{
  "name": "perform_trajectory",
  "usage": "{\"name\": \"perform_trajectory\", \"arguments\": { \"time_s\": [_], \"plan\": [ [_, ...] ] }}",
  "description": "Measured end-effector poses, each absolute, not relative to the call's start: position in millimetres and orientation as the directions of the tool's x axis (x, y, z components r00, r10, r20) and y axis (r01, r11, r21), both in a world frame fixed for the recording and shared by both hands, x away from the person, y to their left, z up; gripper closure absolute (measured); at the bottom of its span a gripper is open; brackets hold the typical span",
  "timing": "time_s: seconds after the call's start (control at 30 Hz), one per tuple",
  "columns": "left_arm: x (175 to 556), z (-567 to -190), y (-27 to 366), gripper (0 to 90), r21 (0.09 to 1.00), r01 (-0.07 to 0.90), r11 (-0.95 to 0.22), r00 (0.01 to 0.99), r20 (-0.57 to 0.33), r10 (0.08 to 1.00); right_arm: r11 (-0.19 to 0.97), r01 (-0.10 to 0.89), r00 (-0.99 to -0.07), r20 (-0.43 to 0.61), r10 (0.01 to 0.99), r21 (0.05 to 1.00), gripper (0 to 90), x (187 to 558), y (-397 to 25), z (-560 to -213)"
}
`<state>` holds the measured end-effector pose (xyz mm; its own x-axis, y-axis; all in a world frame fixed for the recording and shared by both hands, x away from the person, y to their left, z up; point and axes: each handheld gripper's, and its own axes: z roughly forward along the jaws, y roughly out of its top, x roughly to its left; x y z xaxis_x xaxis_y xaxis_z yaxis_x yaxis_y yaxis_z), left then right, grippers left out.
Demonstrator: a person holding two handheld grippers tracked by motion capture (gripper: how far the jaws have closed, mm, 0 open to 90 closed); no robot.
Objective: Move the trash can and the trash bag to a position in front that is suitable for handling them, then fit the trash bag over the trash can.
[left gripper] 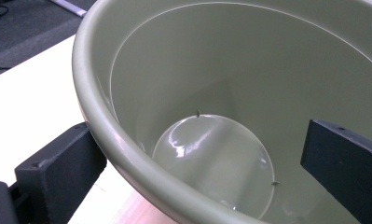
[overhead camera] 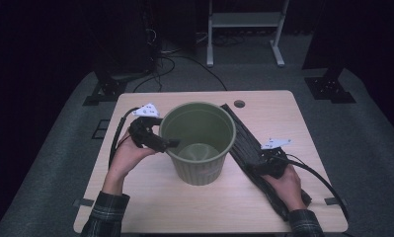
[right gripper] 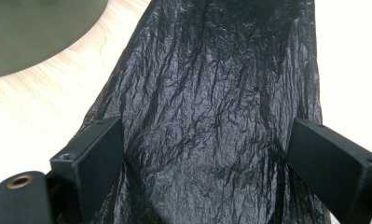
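An empty olive-green plastic bin [overhead camera: 198, 140] stands upright mid-table. My left gripper [overhead camera: 169, 143] is at its left rim, open; in the left gripper view one jaw is outside the wall and the other inside, with the bin rim [left gripper: 104, 135] between them and untouched by the inner jaw. A crumpled black plastic bag [overhead camera: 244, 143] lies flat in a long strip to the right of the bin. My right gripper [overhead camera: 257, 167] rests low over its middle, open, the jaws straddling the black bag [right gripper: 211, 84] across its width. The bin's base [right gripper: 34, 32] shows at the upper left there.
The light wooden table [overhead camera: 150, 197] has a round cable hole [overhead camera: 239, 103] near its far edge. Cables trail from both grippers off the table's sides. A white stand [overhead camera: 244, 19] and black equipment bases [overhead camera: 330, 84] stand on the grey floor beyond.
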<state>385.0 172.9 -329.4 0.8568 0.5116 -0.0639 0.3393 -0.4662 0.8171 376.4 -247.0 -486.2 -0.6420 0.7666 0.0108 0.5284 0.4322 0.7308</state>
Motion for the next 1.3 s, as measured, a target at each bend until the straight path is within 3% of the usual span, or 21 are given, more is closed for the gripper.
{"name": "perform_trajectory", "arguments": {
  "time_s": [0.47, 0.87, 1.3],
  "plan": [
    [362, -329, 180, 0.0, 0.814, 0.335, -0.474, 0.864, -0.064, 0.5, 0.432, 0.528, -0.642, 0.011, 0.767, 0.731, 9.6, 376, -247, -486],
    [364, -320, 196, 0.0, 0.887, 0.293, -0.358, 0.847, -0.067, 0.527, 0.432, 0.529, -0.641, 0.011, 0.767, 0.731, 9.6, 376, -247, -486],
    [344, -316, 225, 0.0, 0.894, 0.283, -0.346, 0.845, -0.062, 0.531, 0.432, 0.529, -0.641, 0.011, 0.767, 0.731, 9.6, 376, -247, -486]
  ]
}}
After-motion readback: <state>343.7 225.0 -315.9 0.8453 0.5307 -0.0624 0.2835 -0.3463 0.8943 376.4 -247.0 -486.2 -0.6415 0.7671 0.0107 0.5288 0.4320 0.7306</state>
